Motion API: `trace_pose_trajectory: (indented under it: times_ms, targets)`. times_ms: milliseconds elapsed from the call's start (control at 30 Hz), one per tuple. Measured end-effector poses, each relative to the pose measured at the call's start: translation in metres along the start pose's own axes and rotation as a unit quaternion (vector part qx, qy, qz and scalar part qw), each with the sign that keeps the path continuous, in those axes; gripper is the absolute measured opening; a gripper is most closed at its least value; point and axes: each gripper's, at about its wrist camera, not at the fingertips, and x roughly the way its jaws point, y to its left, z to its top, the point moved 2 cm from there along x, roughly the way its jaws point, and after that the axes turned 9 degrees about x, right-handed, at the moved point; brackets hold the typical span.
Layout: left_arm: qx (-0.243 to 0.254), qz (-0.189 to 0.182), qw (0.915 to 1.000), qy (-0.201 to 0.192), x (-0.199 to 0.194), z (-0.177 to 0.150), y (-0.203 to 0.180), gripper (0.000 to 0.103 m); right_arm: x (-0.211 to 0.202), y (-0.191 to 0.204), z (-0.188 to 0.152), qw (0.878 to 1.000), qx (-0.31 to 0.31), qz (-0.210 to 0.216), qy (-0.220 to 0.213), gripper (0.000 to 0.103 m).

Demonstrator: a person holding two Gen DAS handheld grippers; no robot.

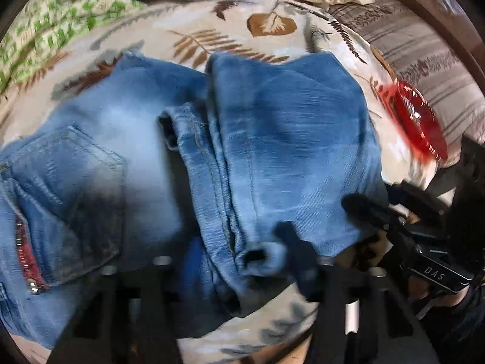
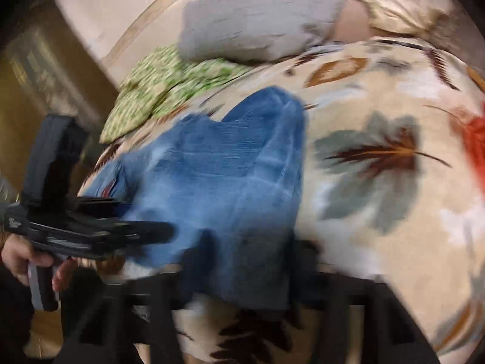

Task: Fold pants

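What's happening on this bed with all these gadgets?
A person is folding a pair of blue jeans on a leaf-print bedspread, using a handheld two-finger gripper in each hand. Both grippers are down at the near edge of the denim: the left gripper and the right gripper each have cloth between their fingers. A red dish sits beside the jeans.

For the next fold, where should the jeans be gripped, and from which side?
Grip the jeans at the near hem edge, coming from the near side of the bed. That edge lies free and stacked on the leaf-print bedspread, so the jaws can likely slide under all layers together.
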Motion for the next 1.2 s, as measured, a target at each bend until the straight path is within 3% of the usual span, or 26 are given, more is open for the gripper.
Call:
trace_pose_trajectory:
  times_ms: [67, 167, 267, 333, 367, 433, 467, 500, 567, 667, 767, 1000, 1033, 1067, 1100, 1200]
  targets:
    - [-0.014, -0.022, 0.9996, -0.009, -0.009, -0.004, 0.005, 0.035, 0.001, 0.01, -0.001, 1.0, -0.024, -0.006, -0.002, 0.021]
    - [-0.003, -0.04, 0.9983, -0.042, -0.03, -0.004, 0.004, 0.033, -0.021, 0.018, 0.006, 0.999, -0.047, -0.007, -0.019, 0.014]
    - [0.002, -0.039, 0.9988, -0.03, -0.021, -0.009, 0.001, 0.033, -0.033, 0.021, 0.007, 0.998, -0.057, -0.024, -0.016, 0.013]
    - [0.009, -0.022, 0.9997, -0.003, 0.0, -0.016, 0.004, 0.034, -0.011, 0.016, -0.002, 0.998, -0.054, -0.042, 0.019, 0.013]
    - [0.014, -0.017, 0.9997, -0.009, 0.004, -0.017, 0.005, 0.036, 0.002, 0.012, -0.007, 0.997, -0.05, -0.05, 0.03, 0.014]
    - [0.016, -0.012, 0.9997, -0.01, -0.002, -0.014, 0.003, 0.042, 0.0, 0.007, -0.008, 0.998, -0.038, -0.042, 0.016, 0.019]
    - [0.013, -0.008, 0.9998, -0.013, -0.008, -0.013, 0.003, 0.055, -0.005, 0.006, -0.005, 0.999, -0.031, -0.043, 0.014, 0.032]
    - [0.004, 0.004, 0.9998, -0.02, -0.016, -0.012, 0.004, 0.072, -0.01, 0.003, -0.001, 0.998, -0.023, -0.055, 0.014, 0.056]
    - [-0.014, 0.014, 0.9986, -0.048, -0.034, -0.008, 0.01, 0.082, -0.024, -0.002, 0.006, 0.999, -0.011, -0.052, -0.003, 0.077]
    - [-0.043, 0.014, 0.9956, -0.081, -0.052, 0.009, 0.023, 0.084, -0.046, -0.01, 0.027, 0.999, 0.0, -0.03, -0.037, 0.077]
    - [-0.06, 0.015, 0.9956, -0.07, -0.045, 0.032, 0.036, 0.084, -0.044, -0.017, 0.053, 0.998, 0.004, -0.03, -0.049, 0.077]
    - [-0.026, 0.011, 0.9989, -0.038, 0.002, 0.075, 0.034, 0.083, 0.019, -0.047, 0.089, 0.994, 0.097, 0.04, 0.021, 0.076]
    - [-0.024, 0.006, 0.9992, -0.033, 0.007, 0.076, 0.037, 0.079, 0.029, -0.048, 0.09, 0.993, 0.104, 0.051, 0.03, 0.076]
    - [-0.021, 0.003, 0.9994, -0.026, 0.013, 0.075, 0.037, 0.052, 0.04, -0.043, 0.09, 0.991, 0.108, 0.069, 0.042, 0.071]
    - [-0.016, 0.007, 0.9998, -0.012, 0.018, 0.072, 0.037, 0.023, 0.047, -0.04, 0.088, 0.989, 0.107, 0.082, 0.053, 0.057]
    - [-0.003, -0.008, 0.9997, -0.022, 0.009, 0.059, 0.038, 0.017, 0.057, -0.017, 0.083, 0.996, 0.052, 0.056, 0.055, 0.031]
